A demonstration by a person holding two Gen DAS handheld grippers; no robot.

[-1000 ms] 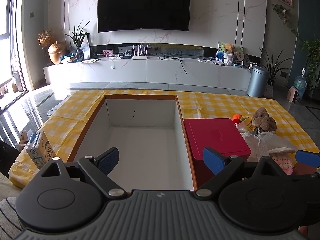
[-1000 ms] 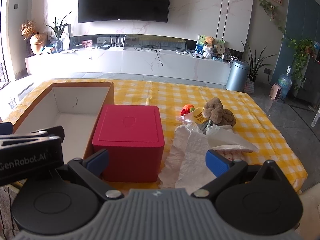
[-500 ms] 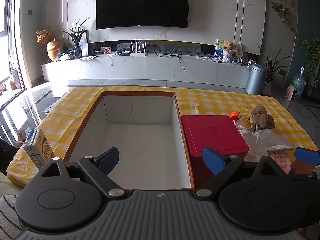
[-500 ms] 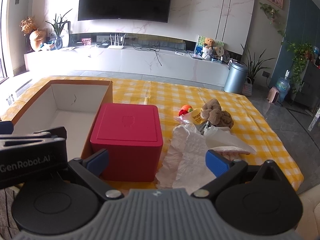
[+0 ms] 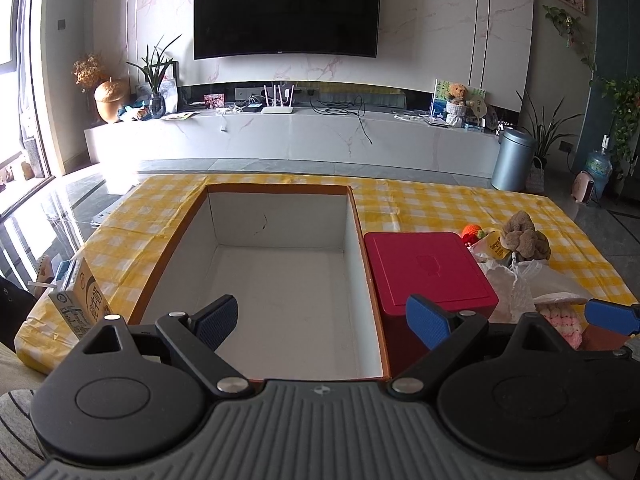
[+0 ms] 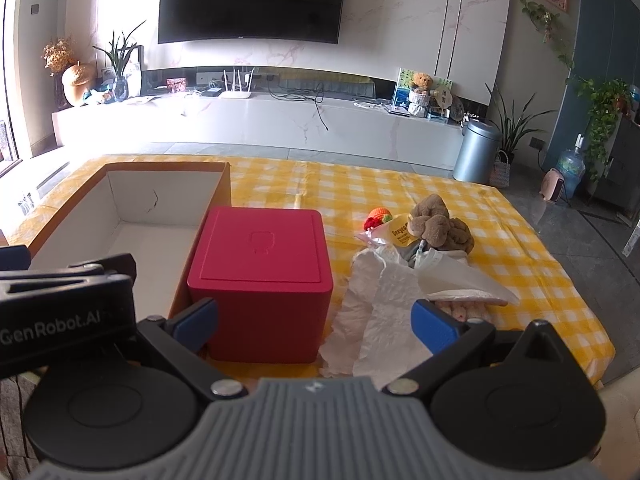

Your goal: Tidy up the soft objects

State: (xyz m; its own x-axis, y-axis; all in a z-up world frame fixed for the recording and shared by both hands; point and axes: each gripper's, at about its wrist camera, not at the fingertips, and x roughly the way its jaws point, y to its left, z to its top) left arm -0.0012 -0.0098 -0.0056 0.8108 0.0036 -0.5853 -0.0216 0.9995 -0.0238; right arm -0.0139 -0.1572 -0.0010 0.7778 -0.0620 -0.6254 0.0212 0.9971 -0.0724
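Note:
A large open cardboard box with a white inside sits empty on the yellow checked tablecloth. A closed red box stands at its right. Right of that lie a brown plush toy, an orange knitted toy, a pink knitted item and white plastic bags. My left gripper is open and empty over the cardboard box's near end. My right gripper is open and empty, near the red box and the bags.
A milk carton stands at the table's near left corner. The red box touches the cardboard box's right wall. The table's right edge drops to the floor. A TV console is far behind.
Both grippers have drawn back and risen slightly, so the table and boxes sit a little further off. Both stay open. Nothing on the table has moved.

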